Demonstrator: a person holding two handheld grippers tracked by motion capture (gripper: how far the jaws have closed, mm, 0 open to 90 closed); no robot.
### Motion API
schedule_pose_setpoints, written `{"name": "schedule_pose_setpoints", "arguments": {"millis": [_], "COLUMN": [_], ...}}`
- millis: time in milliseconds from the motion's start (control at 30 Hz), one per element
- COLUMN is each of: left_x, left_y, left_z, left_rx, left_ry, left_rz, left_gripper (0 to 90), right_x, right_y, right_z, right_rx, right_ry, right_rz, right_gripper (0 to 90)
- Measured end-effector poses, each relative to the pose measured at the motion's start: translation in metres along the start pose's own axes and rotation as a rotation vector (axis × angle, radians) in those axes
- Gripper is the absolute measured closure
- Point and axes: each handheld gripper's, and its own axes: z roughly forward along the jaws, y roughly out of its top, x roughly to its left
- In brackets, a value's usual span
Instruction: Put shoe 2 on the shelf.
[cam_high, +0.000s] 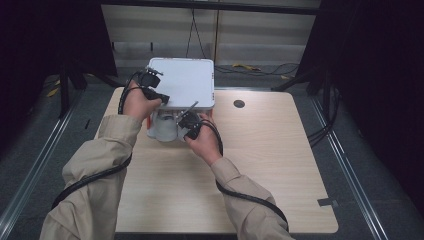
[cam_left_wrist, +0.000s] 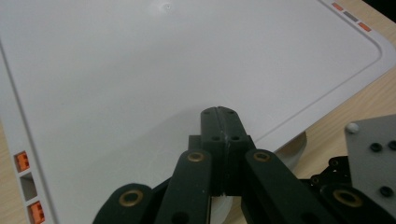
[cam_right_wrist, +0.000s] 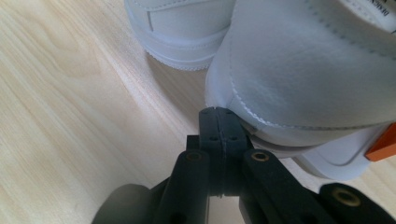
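In the high view, a person is leaning over a pale wooden table, the left gripper resting on a flat white lid and the right gripper nosing at white shoes tucked under the lid's near edge. The work looks to be at the stage of lifting the lid off the shoes; next, I judge, the jaws must part to take hold.

In the left gripper view, the left gripper is lying over the lid with its jaws pressed together, gripping nothing; orange tabs are showing along the rim.

In the right gripper view, the right gripper is touching a shoe's heel, jaws together and empty, with a second shoe beyond.
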Motion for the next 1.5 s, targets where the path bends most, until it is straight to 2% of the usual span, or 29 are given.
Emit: {"name": "schedule_pose_setpoints", "arguments": {"millis": [33,67,100,133,200,267,333,400,467,567,667,733,900,1100,1200,1300,1400,1433,1500], "left_x": [0.0,0.001,0.003,0.003,0.003,0.002,-0.001,-0.003,-0.005,-0.008,-0.011,-0.012,-0.014,-0.016,-0.018,-0.019,-0.018,-0.019,-0.02], "left_y": [0.0,0.0,0.0,-0.001,-0.006,-0.013,-0.021,-0.031,-0.042,-0.061,-0.079,-0.091,-0.119,-0.155,-0.177,-0.197,-0.212,-0.217,-0.222], "left_z": [0.0,-0.001,-0.004,-0.007,-0.013,-0.02,-0.027,-0.031,-0.034,-0.036,-0.037,-0.037,-0.037,-0.037,-0.034,-0.029,-0.023,-0.022,-0.018], "left_rx": [-0.002,0.0,0.001,0.006,0.007,0.006,0.003,0.018,0.025,0.053,0.063,0.075,0.098,0.121,0.127,0.142,0.111,0.1,0.114], "left_ry": [-0.007,-0.02,-0.03,-0.018,-0.016,-0.024,-0.04,-0.06,-0.065,-0.081,-0.085,-0.086,-0.085,-0.085,-0.083,-0.096,-0.098,-0.1,-0.098], "left_rz": [-0.012,-0.027,-0.038,-0.026,-0.018,-0.024,-0.029,-0.039,-0.027,-0.025,-0.017,-0.016,-0.012,-0.015,-0.013,-0.016,-0.043,-0.055,-0.034], "left_gripper": [88.6,72.8,69.0,65.1,59.2,50.6,42.4,37.2,35.1,33.7,32.5,31.5,29.5,29.0,29.2,29.1,27.4,26.4,23.1], "right_x": [-0.001,-0.002,-0.003,-0.004,-0.007,-0.013,-0.019,-0.023,-0.025,-0.028,-0.032,-0.035,-0.039,-0.046,-0.049,-0.052,-0.056,-0.057,-0.057], "right_y": [-0.002,-0.006,-0.009,-0.014,-0.025,-0.038,-0.05,-0.061,-0.072,-0.084,-0.095,-0.101,-0.12,-0.149,-0.169,-0.192,-0.213,-0.219,-0.229], "right_z": [-0.002,-0.005,-0.008,-0.013,-0.024,-0.035,-0.046,-0.056,-0.064,-0.072,-0.08,-0.085,-0.094,-0.104,-0.108,-0.109,-0.109,-0.107,-0.101], "right_rx": [-0.004,-0.011,-0.01,-0.013,-0.024,-0.052,-0.048,-0.056,-0.074,-0.083,-0.114,-0.104,-0.116,-0.124,-0.155,-0.15,-0.159,-0.168,-0.162], "right_ry": [0.012,0.044,0.065,0.081,0.091,0.13,0.159,0.149,0.149,0.142,0.133,0.138,0.106,0.09,0.075,0.065,0.066,0.052,0.022], "right_rz": [0.001,0.022,0.035,0.04,0.039,0.057,0.065,0.046,0.051,0.041,0.036,0.062,0.062,0.088,0.121,0.15,0.218,0.234,0.24], "right_gripper": [82.3,76.8,77.8,76.5,66.5,58.0,50.8,44.4,38.8,35.3,31.5,29.3,28.2,26.8,26.2,22.7,20.0,20.3,20.2]}}
